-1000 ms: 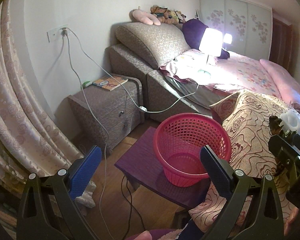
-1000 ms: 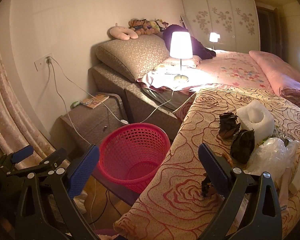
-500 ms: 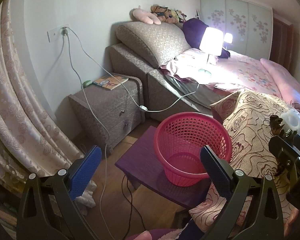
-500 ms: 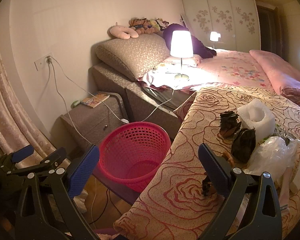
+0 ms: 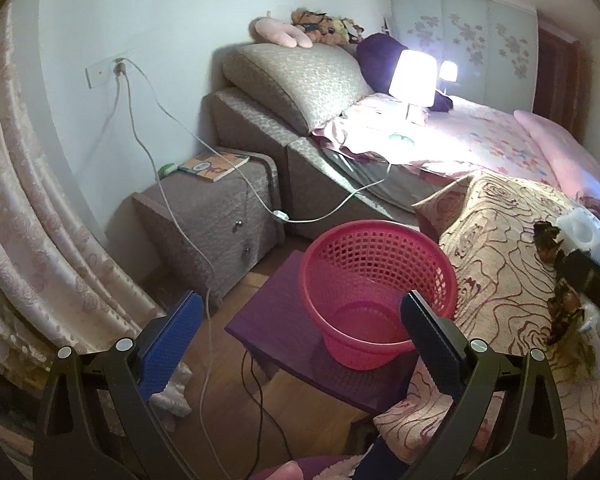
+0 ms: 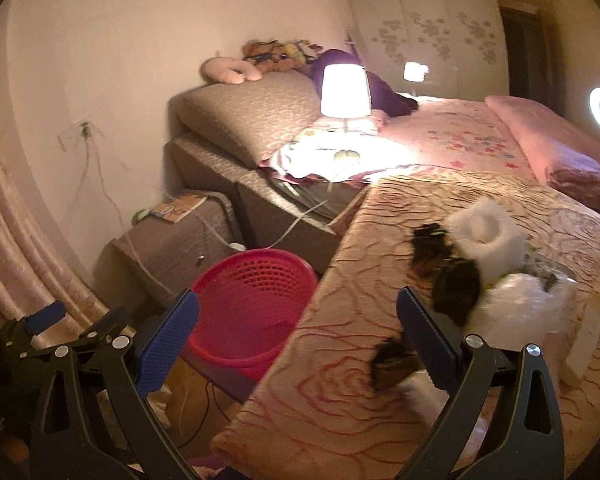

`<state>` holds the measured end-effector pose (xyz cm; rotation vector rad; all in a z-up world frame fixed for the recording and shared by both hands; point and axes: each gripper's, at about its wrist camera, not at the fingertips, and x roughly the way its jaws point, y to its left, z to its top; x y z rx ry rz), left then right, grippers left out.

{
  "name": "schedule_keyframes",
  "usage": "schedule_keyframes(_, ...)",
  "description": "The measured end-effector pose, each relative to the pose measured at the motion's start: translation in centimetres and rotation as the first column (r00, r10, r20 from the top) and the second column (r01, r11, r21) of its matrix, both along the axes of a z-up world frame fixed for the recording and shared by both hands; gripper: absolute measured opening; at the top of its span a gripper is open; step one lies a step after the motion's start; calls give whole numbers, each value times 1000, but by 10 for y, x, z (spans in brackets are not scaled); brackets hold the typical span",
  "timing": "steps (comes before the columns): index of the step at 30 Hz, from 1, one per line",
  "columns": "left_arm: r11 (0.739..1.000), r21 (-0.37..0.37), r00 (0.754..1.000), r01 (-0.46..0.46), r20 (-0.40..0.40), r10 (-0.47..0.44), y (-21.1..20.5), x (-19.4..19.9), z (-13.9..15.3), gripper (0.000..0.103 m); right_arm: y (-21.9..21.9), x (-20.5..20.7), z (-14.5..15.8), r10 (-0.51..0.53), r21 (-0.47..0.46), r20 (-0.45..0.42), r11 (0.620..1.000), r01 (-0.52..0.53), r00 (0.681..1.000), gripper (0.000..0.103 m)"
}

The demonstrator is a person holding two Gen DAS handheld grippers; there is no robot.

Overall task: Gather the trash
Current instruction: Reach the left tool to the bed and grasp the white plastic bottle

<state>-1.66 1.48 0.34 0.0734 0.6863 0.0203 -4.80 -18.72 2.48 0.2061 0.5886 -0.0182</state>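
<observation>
Two grippers: both in view, each with jaws spread wide and holding nothing.
Left gripper (image 5: 298, 334): hangs above the near rim of the pink basket (image 5: 376, 292).
Right gripper (image 6: 296, 334): hangs over the near left edge of the tabletop (image 6: 340, 400), just right of the basket; this view is motion-blurred.
Basket: an open lattice bin, looking empty inside, standing on a purple stool (image 5: 284, 320); its right rim sits just beside the tabletop's draped edge.
Trash: right of the basket, on the rose-patterned cloth over the tabletop; dark crumpled scraps (image 6: 430, 244), a white foam block (image 6: 486, 236) and a clear plastic bag (image 6: 516, 300) bunched together, plus one dark scrap (image 6: 388, 360) near the front edge.
Open room: bare cloth lies between the basket-side edge and the pile.
Left of the basket: a bedside cabinet (image 5: 212, 220), cables trailing to the wooden floor, then a curtain (image 5: 32, 240).
Behind the basket: a bed with a lit lamp (image 5: 413, 74).
</observation>
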Motion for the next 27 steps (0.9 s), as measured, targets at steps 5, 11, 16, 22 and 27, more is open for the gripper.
schedule_keyframes(5, 999, 6, 998, 54, -11, -54, -15, -3, -1, 95, -30, -10, 6, -68, 22, -5, 997, 68, 998, 96)
schedule_keyframes(11, 986, 6, 986, 164, -26, -164, -38, -10, 0, 95, -63, -30, 17, -148, 12, 16, 989, 148, 989, 96)
schedule_keyframes(16, 957, -26, 955, 289, -60, -290, -67, -13, -3, 95, -88, -46, 24, -213, 12, 37, 977, 213, 976, 96)
schedule_keyframes(22, 901, -121, 894, 416, -126, -430, -102, -19, -9, 95, -119, -61, 24, -286, 34, 41, 958, 284, 957, 96)
schedule_keyframes(27, 864, -146, 851, 481, -158, -500, -138, -25, -16, 95, -133, -70, 20, -318, 44, 33, 948, 316, 948, 96)
